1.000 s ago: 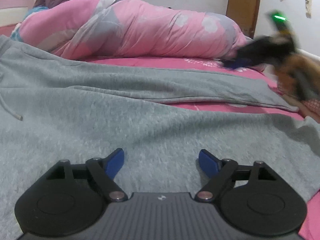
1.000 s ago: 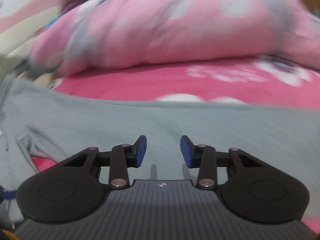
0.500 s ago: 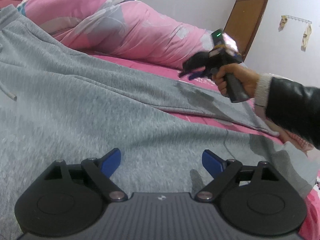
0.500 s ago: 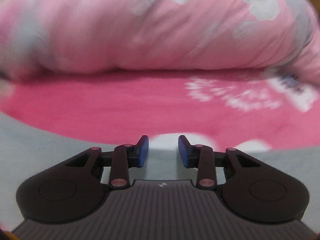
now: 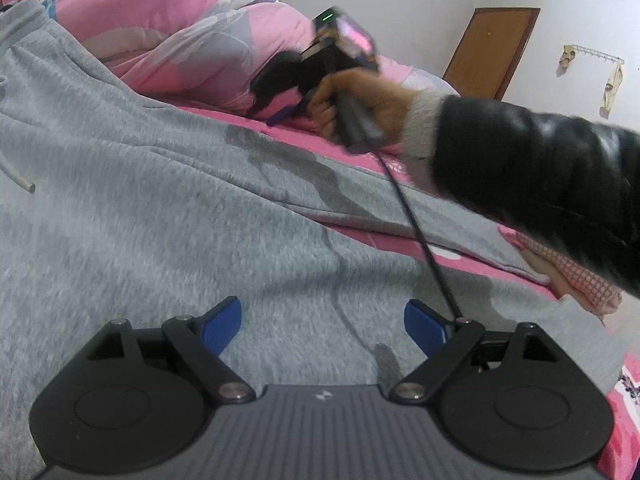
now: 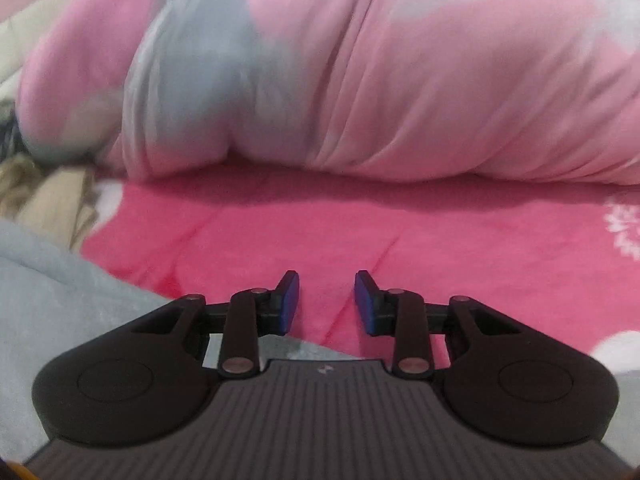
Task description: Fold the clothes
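Grey sweatpants [image 5: 140, 220] lie spread over the pink bed sheet [image 6: 360, 232], with a white drawstring [image 5: 16, 176] at the left. My left gripper [image 5: 322, 316] hovers low over the near trouser leg, open wide, with only fabric below it. My right gripper [image 6: 326, 292] is open with a narrow, still shrinking gap and nothing between its blue pads. It points down at bare sheet just beyond the far leg's edge [image 6: 48, 280]. In the left wrist view a hand [image 5: 360, 108] in a black sleeve carries it in front of the duvet.
A rolled pink and grey duvet [image 6: 400, 80] lies along the far side of the bed. Beige clothing [image 6: 52, 200] sits at the far left. A black cable [image 5: 420, 240] hangs from the right gripper over the trousers. A checked cloth [image 5: 576, 276] and a brown door [image 5: 492, 52] are at right.
The right gripper has swept left along the far trouser leg towards the duvet, its jaws narrowing slightly. The left gripper has rolled a little and stays over the near leg.
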`<state>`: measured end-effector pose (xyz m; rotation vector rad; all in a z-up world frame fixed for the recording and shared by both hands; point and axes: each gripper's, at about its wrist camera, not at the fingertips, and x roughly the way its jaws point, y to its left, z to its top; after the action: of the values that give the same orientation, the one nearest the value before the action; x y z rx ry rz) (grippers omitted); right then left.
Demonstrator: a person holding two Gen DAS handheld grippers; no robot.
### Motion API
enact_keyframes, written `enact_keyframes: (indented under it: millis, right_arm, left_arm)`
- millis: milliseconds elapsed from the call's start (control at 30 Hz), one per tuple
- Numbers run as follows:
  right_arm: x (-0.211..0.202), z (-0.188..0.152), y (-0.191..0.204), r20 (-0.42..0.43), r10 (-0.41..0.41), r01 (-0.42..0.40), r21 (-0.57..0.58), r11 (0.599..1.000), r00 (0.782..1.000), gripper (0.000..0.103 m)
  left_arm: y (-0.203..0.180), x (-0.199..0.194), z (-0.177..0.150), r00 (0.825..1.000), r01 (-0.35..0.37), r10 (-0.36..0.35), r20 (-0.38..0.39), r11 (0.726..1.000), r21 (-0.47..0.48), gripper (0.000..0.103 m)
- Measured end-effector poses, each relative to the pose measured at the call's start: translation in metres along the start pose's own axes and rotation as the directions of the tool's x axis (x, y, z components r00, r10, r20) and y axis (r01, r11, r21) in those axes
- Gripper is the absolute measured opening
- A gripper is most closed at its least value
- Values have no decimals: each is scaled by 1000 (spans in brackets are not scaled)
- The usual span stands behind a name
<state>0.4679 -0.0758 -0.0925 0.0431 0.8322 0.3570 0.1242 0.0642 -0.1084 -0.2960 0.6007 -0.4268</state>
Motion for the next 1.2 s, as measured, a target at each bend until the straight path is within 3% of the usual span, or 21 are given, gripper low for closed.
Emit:
enact_keyframes:
  millis: [67, 167, 267, 333, 400, 467, 533, 667, 733, 800, 833, 867, 900, 967, 1033, 1067, 1100, 1133, 1200]
  right_arm:
    - [-24, -7, 9, -50, 153, -155, -30, 988, 987, 30]
    - [-30, -28, 42, -197, 251, -282, -145, 948, 948, 30]
    - [6, -41, 51, -197, 129, -165, -182, 969, 972, 28]
    - [16, -36, 27, -96, 152, -153, -3, 988, 984, 27]
    - [-3, -36, -2, 16, 208, -206, 214, 955, 978, 29]
    - [-34, -49, -27, 84, 231, -245, 301, 921, 969, 30]
    - [-65, -71, -59, 91, 287, -300, 367, 881, 954, 30]
    - [-109, -104, -131, 118, 150, -184, 379, 907, 982, 30]
    - [-124, -120, -187, 121, 58, -107, 449, 887, 991, 31]
    - [-131, -136, -246, 105, -12, -47, 546, 837, 994, 25]
    - [-130, -144, -271, 114, -37, -38, 595, 802, 993, 19]
    - [-129, -150, -295, 120, -61, -29, 639, 769, 991, 2]
    - [-129, -149, -314, 120, -97, -6, 660, 751, 988, 0]
    - [-134, -139, -327, 114, -279, 148, 628, 764, 954, 0]
    - [-143, -129, -330, 98, -454, 318, 585, 746, 886, 5]
    - [-149, -129, -332, 103, -474, 335, 577, 745, 875, 7]
    - [-156, -131, -330, 129, -437, 296, 565, 770, 890, 8]
    - [-161, -133, -324, 155, -361, 225, 545, 808, 920, 8]
    - [-158, -135, -305, 144, -261, 160, 493, 855, 955, 17]
  left_arm:
    - [1, 0, -1, 1000, 4, -4, 2, 1000, -6, 90]
    - [2, 1, 0, 1000, 4, -4, 2, 1000, -7, 90]
    - [2, 2, 1, 1000, 3, -3, 0, 1000, -7, 90]
    - [4, 1, 1, 1000, 11, -11, 4, 1000, -16, 90]
    - [5, 2, 1, 1000, 16, -16, 5, 1000, -23, 90]
    - [5, 3, 1, 1000, 17, -16, 5, 1000, -22, 90]
    - [6, 3, 1, 1000, 18, -18, 5, 1000, -25, 90]
    - [6, 4, 1, 1000, 16, -16, 3, 1000, -24, 90]
    - [6, 5, 1, 1000, 16, -16, 2, 1000, -22, 91]
    - [5, 4, 1, 1000, 16, -16, 2, 1000, -21, 92]
    - [5, 4, 1, 1000, 16, -16, 2, 1000, -21, 92]
    - [5, 3, 1, 1000, 16, -16, 2, 1000, -20, 92]
    - [5, 3, 1, 1000, 16, -16, 1, 1000, -20, 92]
    - [6, 3, 1, 1000, 18, -18, 2, 1000, -22, 92]
    - [6, 3, 1, 1000, 20, -20, 2, 1000, -23, 92]
    - [6, 3, 1, 1000, 21, -21, 3, 1000, -23, 92]
    - [6, 3, 0, 1000, 22, -22, 3, 999, -23, 92]
    - [6, 3, 0, 1000, 22, -22, 3, 999, -24, 92]
    - [6, 3, 0, 1000, 24, -24, 4, 999, -25, 92]
